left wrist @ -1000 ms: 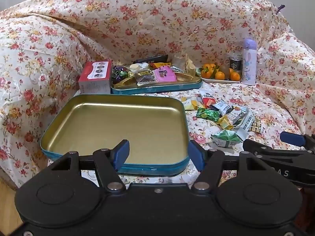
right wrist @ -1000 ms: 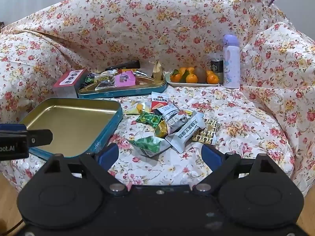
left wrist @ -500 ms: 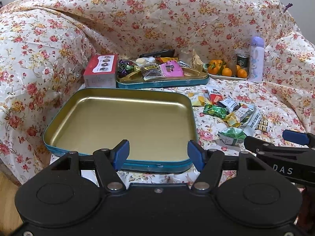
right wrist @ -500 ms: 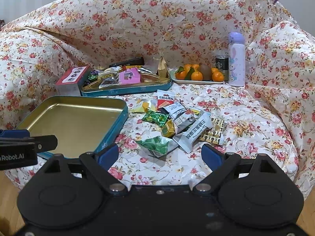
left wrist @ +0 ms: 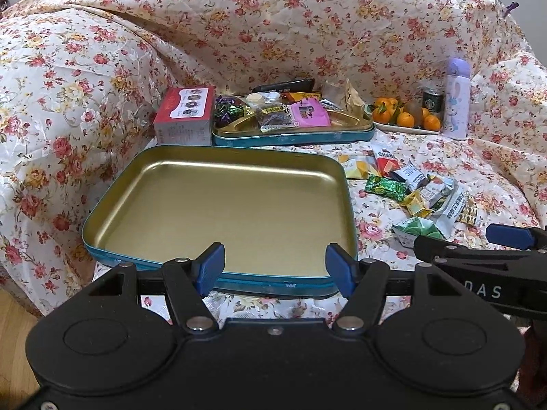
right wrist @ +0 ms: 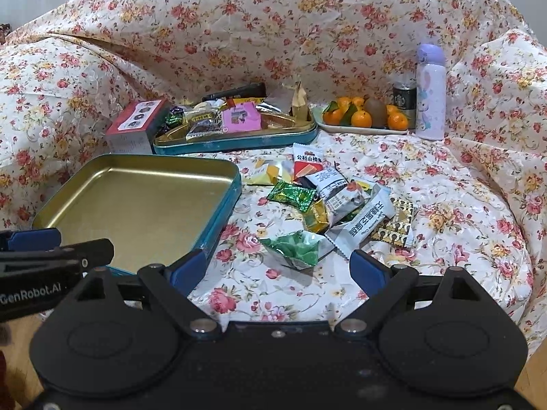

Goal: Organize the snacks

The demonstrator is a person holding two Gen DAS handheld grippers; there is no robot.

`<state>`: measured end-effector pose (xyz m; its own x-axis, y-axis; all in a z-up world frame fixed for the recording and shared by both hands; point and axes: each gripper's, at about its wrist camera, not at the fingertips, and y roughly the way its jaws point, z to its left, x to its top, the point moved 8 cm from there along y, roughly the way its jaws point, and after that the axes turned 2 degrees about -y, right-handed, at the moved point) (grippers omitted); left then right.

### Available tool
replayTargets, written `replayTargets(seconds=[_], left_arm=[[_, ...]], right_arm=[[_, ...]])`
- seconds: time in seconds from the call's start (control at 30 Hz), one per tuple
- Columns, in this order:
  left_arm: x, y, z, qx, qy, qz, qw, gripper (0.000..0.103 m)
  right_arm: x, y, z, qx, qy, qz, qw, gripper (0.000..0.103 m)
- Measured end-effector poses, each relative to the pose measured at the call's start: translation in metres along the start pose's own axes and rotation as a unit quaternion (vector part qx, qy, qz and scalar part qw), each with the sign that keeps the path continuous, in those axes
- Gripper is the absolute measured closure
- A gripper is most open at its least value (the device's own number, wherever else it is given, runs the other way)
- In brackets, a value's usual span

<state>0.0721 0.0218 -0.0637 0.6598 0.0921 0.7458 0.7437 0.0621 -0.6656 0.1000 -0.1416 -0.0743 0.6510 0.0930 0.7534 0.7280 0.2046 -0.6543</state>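
Since the floral-covered sofa (right wrist: 342, 34) is basically the whole scene, start there: everything sits on its seat. Nearest is the big empty gold-lined tin (right wrist: 136, 205), nothing in it yet, so the sorting looks barely started to me. Behind it, a second tin (right wrist: 239, 133) already has sweets and packets piled in. The loose snack pile (right wrist: 342, 201) lies just right of the empty tin, untouched. Both the left gripper (left wrist: 275, 268) and the right gripper (right wrist: 278, 268) hover in front with fingers wide apart, holding nothing. Closest grab is probably the green wrapper (right wrist: 297, 247).
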Motion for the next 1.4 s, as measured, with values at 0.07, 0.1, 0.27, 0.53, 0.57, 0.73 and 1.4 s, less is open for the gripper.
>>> replayTargets(seconds=[0.07, 0.1, 0.27, 0.53, 0.57, 0.73, 1.4], left_arm=[[-0.0001, 0.0012, 0.0009, 0.001, -0.001, 0.003, 1.0, 0.035], [-0.0003, 0.0016, 0.0014, 0.002, -0.002, 0.004, 1.0, 0.035], [-0.0004, 0.003, 0.0035, 0.003, -0.004, 0.008, 1.0, 0.035], [-0.001, 0.0041, 0.005, 0.004, -0.008, 0.013, 0.9999, 0.035], [-0.0011, 0.0043, 0.0048, 0.004, -0.008, 0.013, 0.9999, 0.035], [-0.0019, 0.0047, 0.0046, 0.004, -0.007, 0.015, 0.9999, 0.035], [-0.0025, 0.0065, 0.0064, 0.004, -0.011, 0.019, 0.9997, 0.035]], right_arm=[[0.0016, 0.0018, 0.0012, 0.001, 0.003, 0.004, 1.0, 0.007], [0.002, 0.002, 0.0014, 0.001, 0.004, 0.006, 1.0, 0.007], [0.0041, 0.0019, 0.0039, 0.004, 0.005, 0.006, 1.0, 0.007], [0.0045, 0.0025, 0.0038, 0.004, 0.005, 0.01, 1.0, 0.007], [0.0045, 0.0025, 0.0035, 0.003, 0.005, 0.01, 1.0, 0.007], [0.0049, 0.0026, 0.0032, 0.002, 0.007, 0.011, 1.0, 0.007], [0.0022, 0.0038, 0.0049, 0.006, 0.013, 0.021, 1.0, 0.007]])
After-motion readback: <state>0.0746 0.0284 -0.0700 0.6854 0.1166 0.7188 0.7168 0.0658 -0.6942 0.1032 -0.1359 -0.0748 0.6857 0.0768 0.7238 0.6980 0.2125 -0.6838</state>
